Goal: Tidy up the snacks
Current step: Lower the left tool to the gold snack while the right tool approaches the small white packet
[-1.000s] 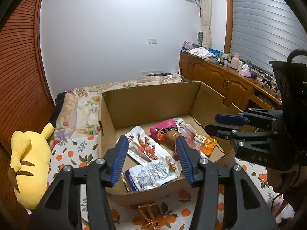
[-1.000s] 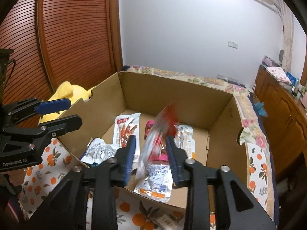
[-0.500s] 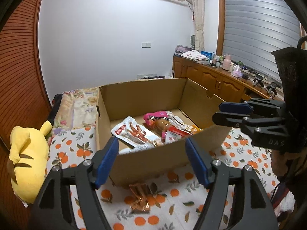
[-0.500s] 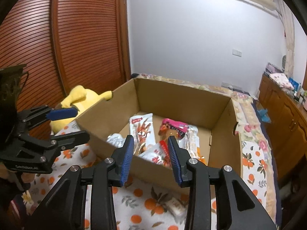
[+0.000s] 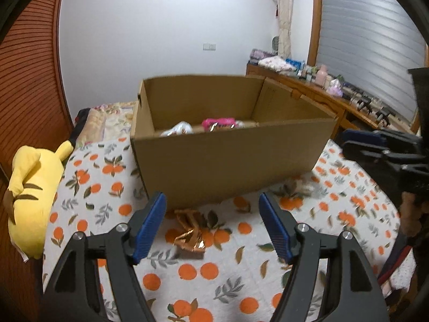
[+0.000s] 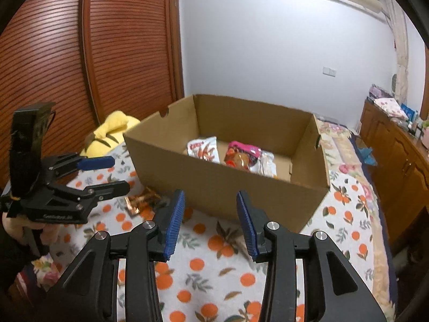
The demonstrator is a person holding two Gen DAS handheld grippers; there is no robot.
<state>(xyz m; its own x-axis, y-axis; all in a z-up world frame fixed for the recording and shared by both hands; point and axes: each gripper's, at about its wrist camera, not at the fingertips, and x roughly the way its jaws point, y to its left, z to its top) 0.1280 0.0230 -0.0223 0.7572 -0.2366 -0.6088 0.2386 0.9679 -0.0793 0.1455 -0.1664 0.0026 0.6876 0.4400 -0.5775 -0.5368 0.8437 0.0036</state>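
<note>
Both grippers pulled back, jaws apart, empty | cardboard box (image 5: 230,158) wall hides most snacks (image 6: 242,157) | gold wrapper (image 5: 189,232) blurred

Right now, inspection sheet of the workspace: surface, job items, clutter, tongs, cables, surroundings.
Surface: orange-print cloth on the bed, mostly bare in front of the box.
Job's things: open cardboard box holds a white-and-red snack pack, a pink snack pack and a pale pack; a copper foil snack lies on the cloth outside the box's near wall.
Clutter: yellow plush toy at the left edge of the cloth.
Grippers: left tongs open, empty, above the foil snack; right tongs open, empty.
Cables: nothing seen.
Surroundings: wooden slatted door, wooden cabinet with toiletries, white wall.
</note>
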